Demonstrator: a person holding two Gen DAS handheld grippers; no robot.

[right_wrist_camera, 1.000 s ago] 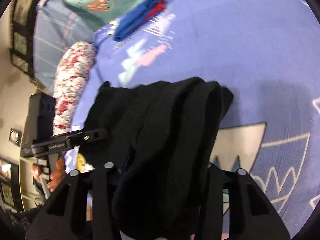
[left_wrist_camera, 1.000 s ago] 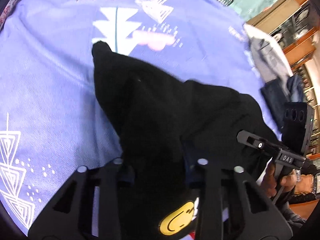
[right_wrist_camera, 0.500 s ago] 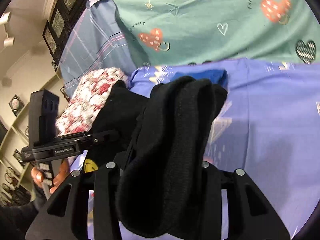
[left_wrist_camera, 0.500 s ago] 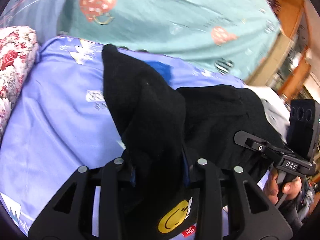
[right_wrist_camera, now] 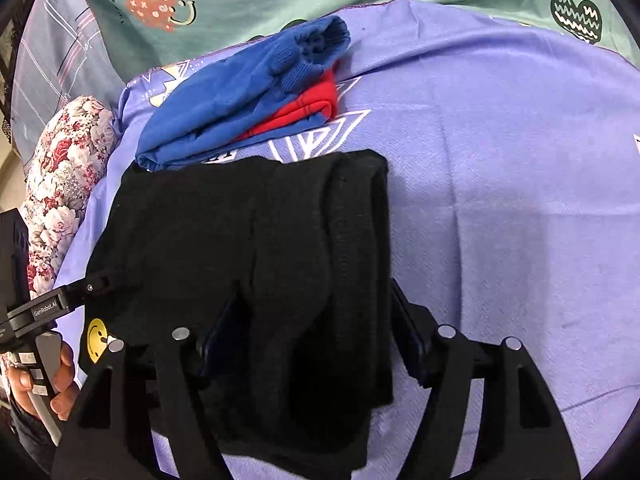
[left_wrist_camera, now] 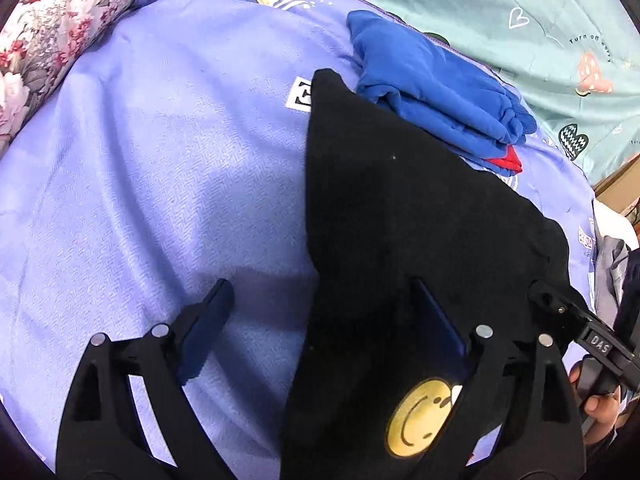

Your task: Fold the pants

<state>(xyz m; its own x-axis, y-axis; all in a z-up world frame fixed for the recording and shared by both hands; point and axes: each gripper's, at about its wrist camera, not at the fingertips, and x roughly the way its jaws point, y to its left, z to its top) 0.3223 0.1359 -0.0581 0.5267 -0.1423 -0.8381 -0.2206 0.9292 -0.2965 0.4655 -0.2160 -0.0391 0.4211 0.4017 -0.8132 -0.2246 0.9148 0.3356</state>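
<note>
Black fleece fills the gap between both tools: the left gripper (left_wrist_camera: 320, 316) stands spread wide, one finger over the folded pants (left_wrist_camera: 400, 220), the other over the bare purple bedsheet (left_wrist_camera: 160, 160). The right gripper (right_wrist_camera: 316, 312) straddles the bundle, jaws parted. The pants run lengthwise ahead, toward the blue garment (right_wrist_camera: 248, 92).

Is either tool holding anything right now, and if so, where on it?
Neither. Both the left tool and right tool stand open, the black pants lying loose between their fingers.
</note>
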